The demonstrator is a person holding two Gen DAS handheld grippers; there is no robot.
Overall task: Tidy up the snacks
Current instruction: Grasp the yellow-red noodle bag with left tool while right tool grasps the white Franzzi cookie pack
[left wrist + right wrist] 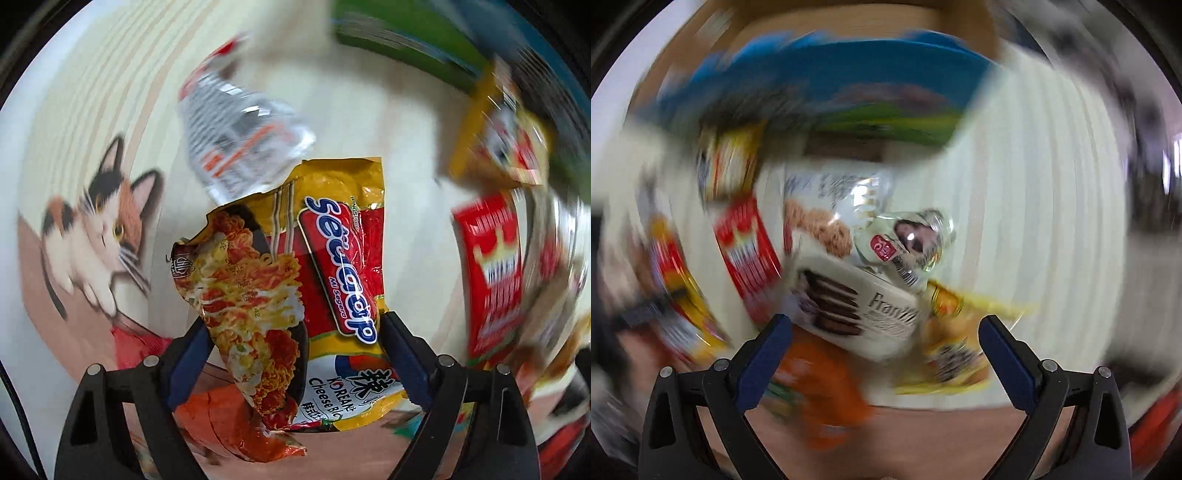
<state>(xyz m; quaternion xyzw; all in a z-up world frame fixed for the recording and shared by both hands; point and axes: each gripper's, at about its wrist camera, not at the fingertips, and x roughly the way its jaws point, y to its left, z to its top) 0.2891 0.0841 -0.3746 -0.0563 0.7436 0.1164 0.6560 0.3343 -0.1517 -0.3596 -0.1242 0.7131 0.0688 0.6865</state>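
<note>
In the left wrist view my left gripper [295,332] is shut on a yellow and red Sedaap noodle packet [295,280], which sits sharp between the blue pads [402,354] and is crumpled on its left side. A silver wrapper [236,140] lies beyond it. In the right wrist view my right gripper [884,328] is open and empty above a pile of snacks: a white biscuit box [857,306], a pale packet with a face on it [908,243], an orange packet [820,384] and a yellow packet [953,347]. The view is blurred.
The table has a cream striped cloth [406,122] with a cat picture [99,236]. Red [491,273] and yellow [498,129] packets lie blurred at the right. A blue and green printed bag or box [868,85] stands behind the pile.
</note>
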